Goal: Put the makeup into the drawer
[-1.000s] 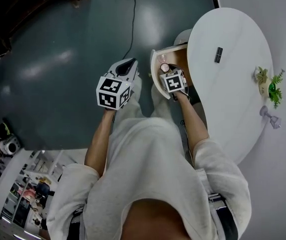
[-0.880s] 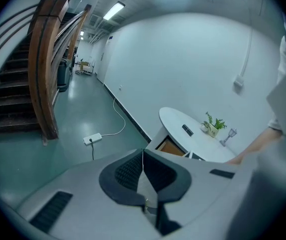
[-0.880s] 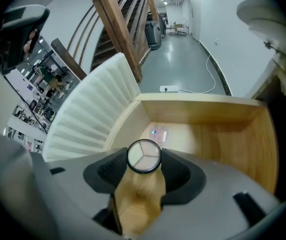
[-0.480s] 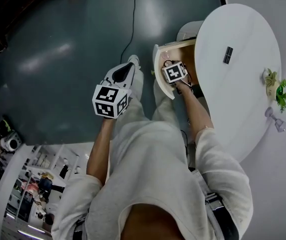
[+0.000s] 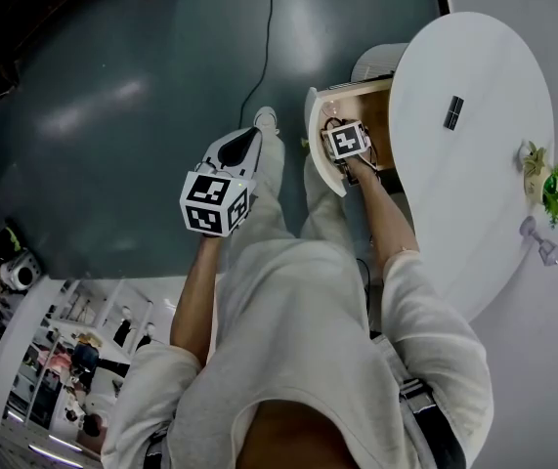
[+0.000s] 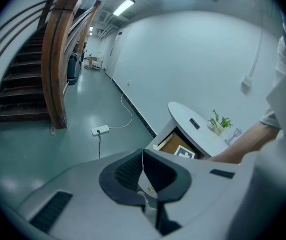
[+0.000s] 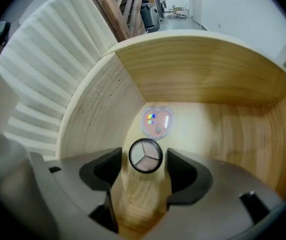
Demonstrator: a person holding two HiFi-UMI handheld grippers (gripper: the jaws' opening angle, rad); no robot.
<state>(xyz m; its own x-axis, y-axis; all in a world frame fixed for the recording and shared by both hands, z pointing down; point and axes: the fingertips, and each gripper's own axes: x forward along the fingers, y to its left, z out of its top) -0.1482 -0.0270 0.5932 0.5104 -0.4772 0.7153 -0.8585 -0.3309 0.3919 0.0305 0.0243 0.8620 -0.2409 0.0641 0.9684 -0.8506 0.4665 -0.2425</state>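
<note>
Right gripper view: right claw (image 7: 144, 161), jaws just opening, straddles the released compact (image 7: 145, 155).

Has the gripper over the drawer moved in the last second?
Yes. The right gripper has sunk deeper into the drawer, past its white front rim; its jaws have just been opening, with the round compact between them.

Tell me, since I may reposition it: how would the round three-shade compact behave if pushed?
The round compact looks small and flat, so probably light. Seemingly lying face-up in the smooth wooden drawer, it should slide rather than roll. Its pressed powders may crack if squeezed.
</note>
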